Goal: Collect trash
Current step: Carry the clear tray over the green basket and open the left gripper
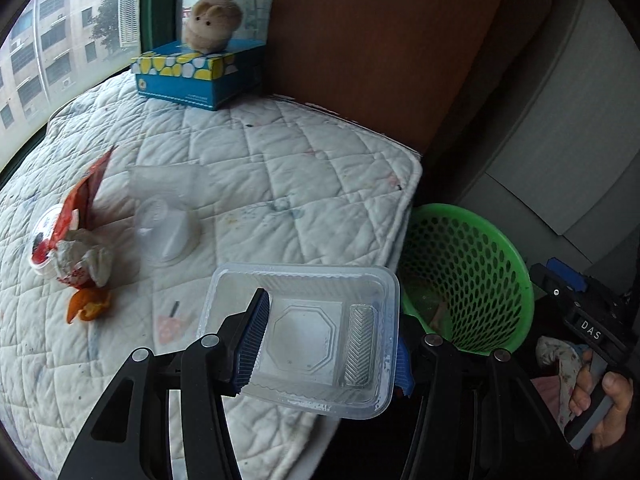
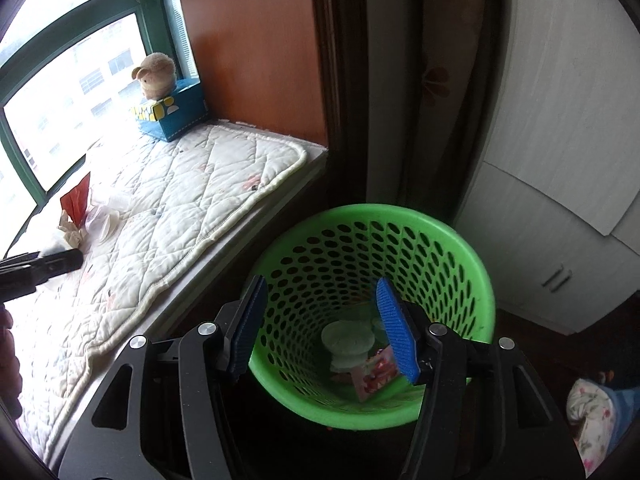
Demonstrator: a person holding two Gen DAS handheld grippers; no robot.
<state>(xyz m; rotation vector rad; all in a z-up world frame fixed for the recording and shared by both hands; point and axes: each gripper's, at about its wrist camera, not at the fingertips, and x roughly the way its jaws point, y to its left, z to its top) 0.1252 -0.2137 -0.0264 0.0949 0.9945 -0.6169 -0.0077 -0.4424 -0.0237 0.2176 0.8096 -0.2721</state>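
On the quilted mat [image 1: 280,168] lie a red wrapper [image 1: 86,196] with crumpled tissue, then a clear cup [image 1: 168,228]. The left gripper [image 1: 328,344] is clamped on a clear rectangular plastic tray [image 1: 304,336] beside the green basket [image 1: 480,264]. The right gripper [image 2: 320,328] hangs over that basket, jaws apart, nothing between them.

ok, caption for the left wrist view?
Left gripper carries a clear plastic tray from the quilted mat toward the green basket.
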